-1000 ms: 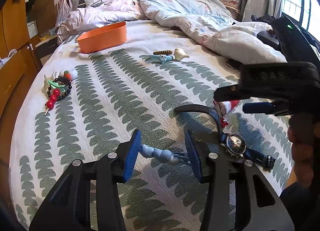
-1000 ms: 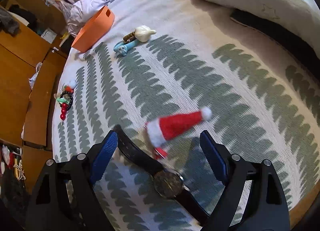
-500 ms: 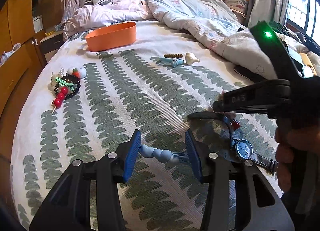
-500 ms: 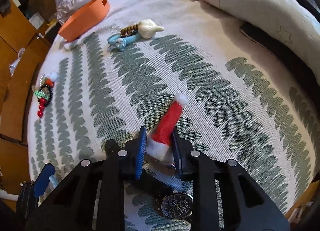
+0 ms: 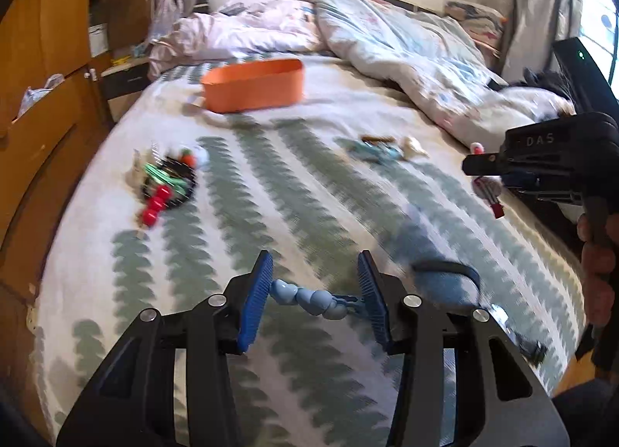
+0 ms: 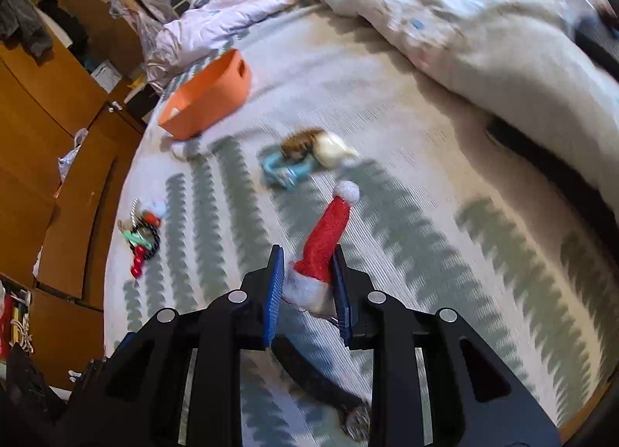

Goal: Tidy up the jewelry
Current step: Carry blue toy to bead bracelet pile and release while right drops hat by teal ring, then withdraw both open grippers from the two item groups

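Nearest to us, the left gripper (image 5: 314, 298) pinches a string of pale blue beads (image 5: 307, 298) between its blue pads, the beads stretched across the gap and lifted clear of the bed (image 5: 309, 207). The right gripper (image 6: 307, 288) has its jaws pressed on the white brim of a small red Santa hat (image 6: 323, 249); they were closing within the last second and now grip it, the hat's white pompom pointing away from us above the bedspread.

Just beneath the right gripper a dark watch (image 6: 354, 418) lies on the leaf-patterned cover, its strap running under the jaws. In the left view we see the right gripper from the side, with the person's hand (image 5: 597, 253) on its handle at the right edge.

Further out, to the left, a small heap of red, green and black beaded pieces (image 5: 166, 184) sits near the bed's edge. Toward the middle lie a blue ring, a brown piece and a cream shell-like one (image 6: 305, 158), all touching (blurred, so we cannot tell more). Beyond them stands an orange tray (image 5: 253, 85), and behind it the rumpled quilts (image 5: 387, 44).
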`<state>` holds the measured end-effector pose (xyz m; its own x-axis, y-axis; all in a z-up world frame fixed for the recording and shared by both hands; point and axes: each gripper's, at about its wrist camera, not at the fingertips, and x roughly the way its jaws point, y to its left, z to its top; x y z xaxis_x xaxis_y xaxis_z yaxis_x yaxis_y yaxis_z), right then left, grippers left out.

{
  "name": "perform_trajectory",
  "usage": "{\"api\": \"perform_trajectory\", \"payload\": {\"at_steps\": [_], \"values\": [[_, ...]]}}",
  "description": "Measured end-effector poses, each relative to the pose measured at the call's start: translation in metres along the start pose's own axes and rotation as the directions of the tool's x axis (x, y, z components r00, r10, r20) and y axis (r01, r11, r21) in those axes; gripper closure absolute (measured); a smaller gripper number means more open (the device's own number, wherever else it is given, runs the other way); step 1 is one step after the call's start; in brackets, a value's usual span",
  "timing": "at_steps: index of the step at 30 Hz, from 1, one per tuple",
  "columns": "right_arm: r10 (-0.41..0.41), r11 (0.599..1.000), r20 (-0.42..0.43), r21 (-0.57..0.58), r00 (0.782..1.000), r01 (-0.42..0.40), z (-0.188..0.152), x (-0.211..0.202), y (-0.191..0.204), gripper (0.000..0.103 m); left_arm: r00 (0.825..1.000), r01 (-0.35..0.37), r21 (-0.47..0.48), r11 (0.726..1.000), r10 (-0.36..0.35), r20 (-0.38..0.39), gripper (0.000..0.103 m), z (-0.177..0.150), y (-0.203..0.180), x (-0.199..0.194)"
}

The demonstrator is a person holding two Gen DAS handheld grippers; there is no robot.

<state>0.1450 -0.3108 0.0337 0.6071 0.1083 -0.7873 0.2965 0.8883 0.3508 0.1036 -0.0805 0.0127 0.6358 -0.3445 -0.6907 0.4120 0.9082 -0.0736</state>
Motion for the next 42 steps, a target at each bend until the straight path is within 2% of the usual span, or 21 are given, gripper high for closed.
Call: {"api": "perform_trajectory", "payload": {"at_steps": [9, 12, 22, 27, 29, 31, 34, 38, 40, 42], "values": [[0.015, 0.997, -0.008, -0.078, 1.0, -0.015, 0.066, 0.043, 0.036, 0.078, 0.99, -0.127, -0.063, 0.99, 0.131, 0.053, 0.057, 0.058, 0.066, 0.016], [0.014, 0.996, -0.008, -0.09, 1.0, -0.015, 0.08, 0.059, 0.04, 0.078, 0.988, -0.141, -0.098, 0.985, 0.146, 0.046, 0.057, 0.075, 0.087, 0.03], [0.001, 0.996, -0.052, -0.094, 0.999, -0.006, 0.103, 0.103, 0.036, 0.076, 0.98, -0.198, -0.127, 0.972, 0.199, -0.003, 0.056, 0.099, 0.128, 0.073], [0.005, 0.996, -0.084, -0.086, 0.996, -0.013, 0.104, 0.112, 0.03, 0.067, 0.976, -0.216, -0.136, 0.967, 0.213, -0.038, 0.056, 0.094, 0.135, 0.085], [0.003, 0.997, -0.083, -0.076, 0.997, -0.009, 0.105, 0.111, 0.026, 0.054, 0.977, -0.213, -0.145, 0.966, 0.21, -0.038, 0.056, 0.092, 0.135, 0.085], [0.003, 0.998, -0.069, -0.067, 0.998, -0.008, 0.106, 0.107, 0.024, 0.042, 0.976, -0.219, -0.146, 0.965, 0.218, -0.027, 0.043, 0.092, 0.135, 0.081], [0.007, 0.999, -0.038, -0.054, 0.999, -0.009, 0.107, 0.095, 0.021, 0.035, 0.973, -0.228, -0.146, 0.963, 0.23, -0.004, 0.038, 0.096, 0.137, 0.075], [0.021, 0.998, 0.001, -0.053, 1.0, -0.021, 0.107, 0.076, 0.021, 0.029, 0.972, -0.225, -0.166, 0.96, 0.233, 0.028, 0.033, 0.101, 0.142, 0.06], [0.035, 0.998, 0.021, -0.05, 0.999, -0.034, 0.105, 0.065, 0.02, 0.029, 0.972, -0.219, -0.189, 0.957, 0.231, 0.045, 0.024, 0.103, 0.148, 0.05], [0.05, 0.998, 0.034, -0.039, 0.998, -0.048, 0.103, 0.054, 0.017, 0.029, 0.971, -0.217, -0.206, 0.954, 0.233, 0.058, 0.021, 0.103, 0.151, 0.041]]}}
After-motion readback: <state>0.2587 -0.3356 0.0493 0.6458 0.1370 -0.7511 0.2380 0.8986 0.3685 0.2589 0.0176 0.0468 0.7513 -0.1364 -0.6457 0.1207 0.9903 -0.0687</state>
